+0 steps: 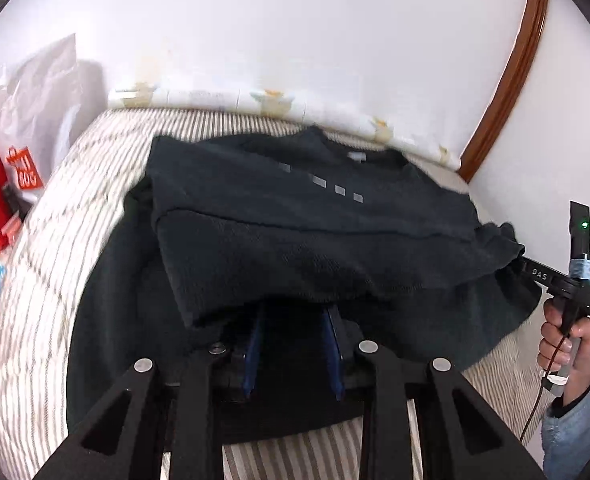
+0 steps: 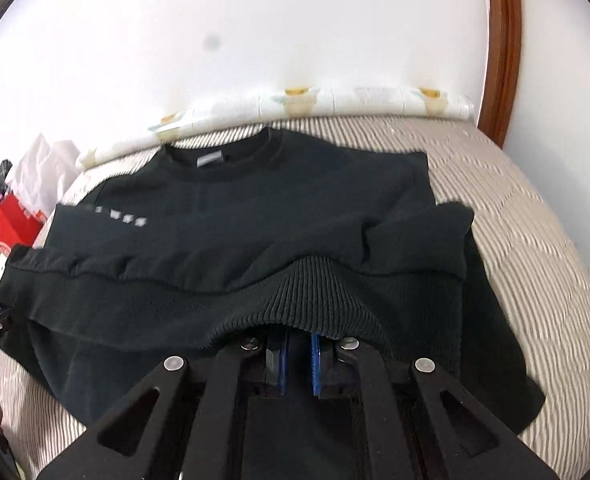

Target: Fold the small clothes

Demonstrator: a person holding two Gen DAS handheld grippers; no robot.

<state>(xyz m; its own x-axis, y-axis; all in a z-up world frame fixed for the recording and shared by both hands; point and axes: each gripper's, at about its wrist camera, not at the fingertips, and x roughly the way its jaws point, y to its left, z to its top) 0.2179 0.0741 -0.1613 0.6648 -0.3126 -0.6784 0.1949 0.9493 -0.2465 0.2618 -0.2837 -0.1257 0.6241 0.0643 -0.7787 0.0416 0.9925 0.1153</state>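
A black sweatshirt (image 1: 295,216) with small grey squares on the chest lies on a striped bed, collar toward the wall. Its bottom hem is lifted and carried toward the collar. My left gripper (image 1: 293,320) is shut on the hem's left part; the fingertips are hidden under the cloth. My right gripper (image 2: 297,332) is shut on the ribbed hem (image 2: 303,292), blue pads close together. The right gripper also shows in the left wrist view (image 1: 535,272), held by a hand at the sweatshirt's right side. The sweatshirt fills the right wrist view (image 2: 255,216).
The striped bed cover (image 2: 535,240) extends right of the garment. A white wall with a patterned pad (image 2: 303,100) runs behind. Red and white bags (image 1: 11,152) stand at the left bed edge. A brown wooden frame (image 2: 503,40) is at the right.
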